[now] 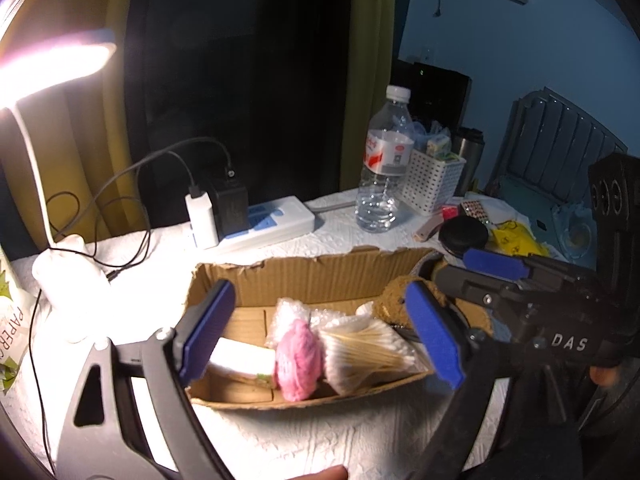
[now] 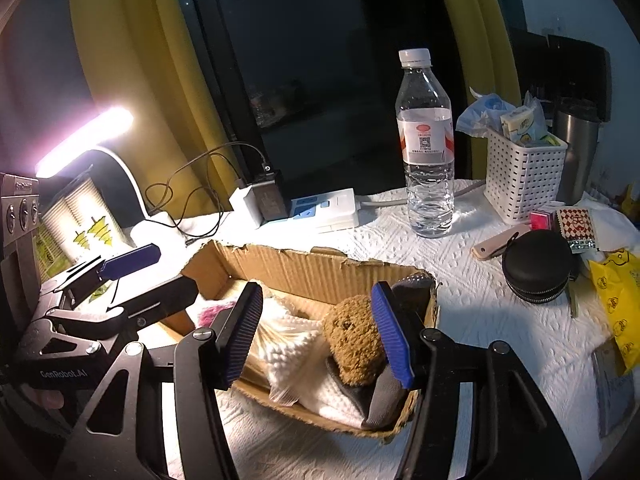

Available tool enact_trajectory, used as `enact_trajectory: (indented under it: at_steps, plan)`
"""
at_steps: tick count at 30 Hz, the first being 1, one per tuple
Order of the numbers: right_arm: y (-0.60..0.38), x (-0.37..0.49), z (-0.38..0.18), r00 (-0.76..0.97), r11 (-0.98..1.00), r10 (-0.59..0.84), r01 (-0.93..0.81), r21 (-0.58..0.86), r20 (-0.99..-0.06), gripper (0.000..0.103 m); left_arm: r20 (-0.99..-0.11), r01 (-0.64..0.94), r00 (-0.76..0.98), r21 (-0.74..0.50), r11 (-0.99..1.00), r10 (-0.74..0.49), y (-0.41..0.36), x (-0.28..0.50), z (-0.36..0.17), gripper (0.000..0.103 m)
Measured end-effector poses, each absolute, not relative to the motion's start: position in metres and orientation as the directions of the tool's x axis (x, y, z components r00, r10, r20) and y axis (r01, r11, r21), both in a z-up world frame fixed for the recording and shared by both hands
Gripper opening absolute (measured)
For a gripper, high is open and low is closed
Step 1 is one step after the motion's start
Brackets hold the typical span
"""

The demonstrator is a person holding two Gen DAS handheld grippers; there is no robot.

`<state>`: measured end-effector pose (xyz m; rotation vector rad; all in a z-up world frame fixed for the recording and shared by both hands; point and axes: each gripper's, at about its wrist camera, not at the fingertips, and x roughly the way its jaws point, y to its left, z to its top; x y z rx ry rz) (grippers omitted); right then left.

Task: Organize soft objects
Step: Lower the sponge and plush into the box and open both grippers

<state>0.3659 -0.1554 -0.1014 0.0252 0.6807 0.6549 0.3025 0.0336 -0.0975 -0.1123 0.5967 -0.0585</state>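
Note:
An open cardboard box [image 1: 304, 276] sits on the white-covered table; it also shows in the right wrist view [image 2: 320, 268]. Inside lie a pink yarn ball [image 1: 299, 356], a bag of cotton swabs [image 1: 368, 352], a white sponge block [image 1: 240, 358], bubble wrap [image 1: 288, 312] and a brown plush toy [image 2: 354, 340] on a grey and white cloth [image 2: 384, 398]. My left gripper [image 1: 320, 336] is open and empty above the box's left part. My right gripper [image 2: 320, 336] is open over the box's right end, its right pad beside the plush toy.
A water bottle [image 2: 426, 152], a white power strip with chargers [image 2: 320, 210], a white basket [image 2: 520, 176], a steel flask [image 2: 576, 148], a black round zip case [image 2: 538, 266], a yellow bag [image 2: 618, 292] and a lit desk lamp [image 1: 52, 60] stand around the box.

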Motion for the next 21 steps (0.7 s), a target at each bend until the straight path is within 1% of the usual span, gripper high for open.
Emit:
enact_trajectory:
  at_steps: [13, 21]
  plan:
    - [-0.155, 0.324, -0.086, 0.608, 0.801, 0.565, -0.565, 0.196, -0.558, 0.06, -0.517, 0.042, 0.851, -0.117, 0.992, -0.097, 0.03, 0.258, -0.082, 0.088]
    - [-0.158, 0.297, -0.093, 0.602, 0.802, 0.56, -0.567, 0.189, -0.569, 0.06, -0.525, 0.047, 0.845, -0.117, 0.992, -0.102, 0.025, 0.232, -0.089, 0.088]
